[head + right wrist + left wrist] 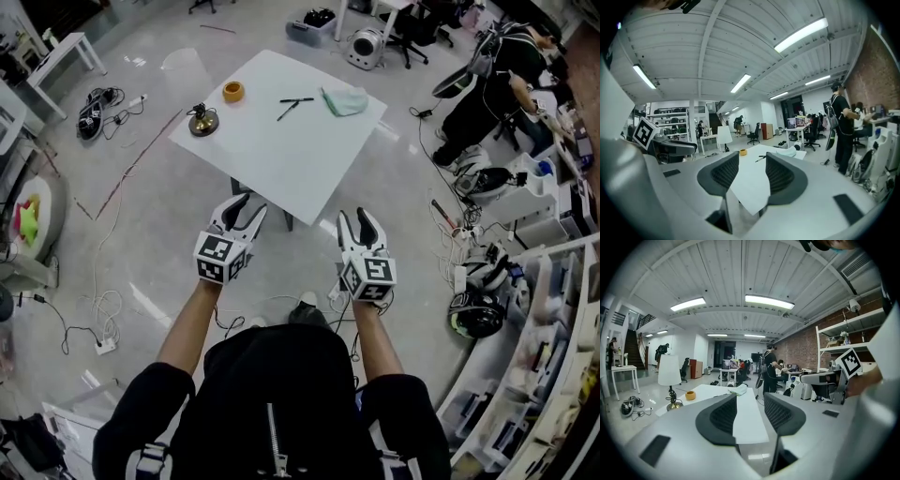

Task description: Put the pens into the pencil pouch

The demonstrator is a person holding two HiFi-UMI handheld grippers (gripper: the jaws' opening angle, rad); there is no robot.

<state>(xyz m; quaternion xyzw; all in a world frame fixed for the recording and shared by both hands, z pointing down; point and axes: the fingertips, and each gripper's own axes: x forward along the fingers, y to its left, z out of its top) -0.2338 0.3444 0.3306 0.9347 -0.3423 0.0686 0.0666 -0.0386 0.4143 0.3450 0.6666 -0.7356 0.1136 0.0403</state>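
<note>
Pens (295, 105) lay on the desk's (281, 159) far side, near the pencil pouch (344, 100) | step: approach, nothing grasped | your left tool (246, 208) and right tool (356, 220) hung spread, empty, short of the desk | next likely called for reaching a pen.

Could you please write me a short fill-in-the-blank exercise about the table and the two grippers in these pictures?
1. The left gripper and the right gripper both have jaws that are ____ and empty.
2. The number of black pens on the white table is ____.
3. The pens lie between the yellow tape roll and the pale green ____.
Missing words: open; two; pouch.
</note>
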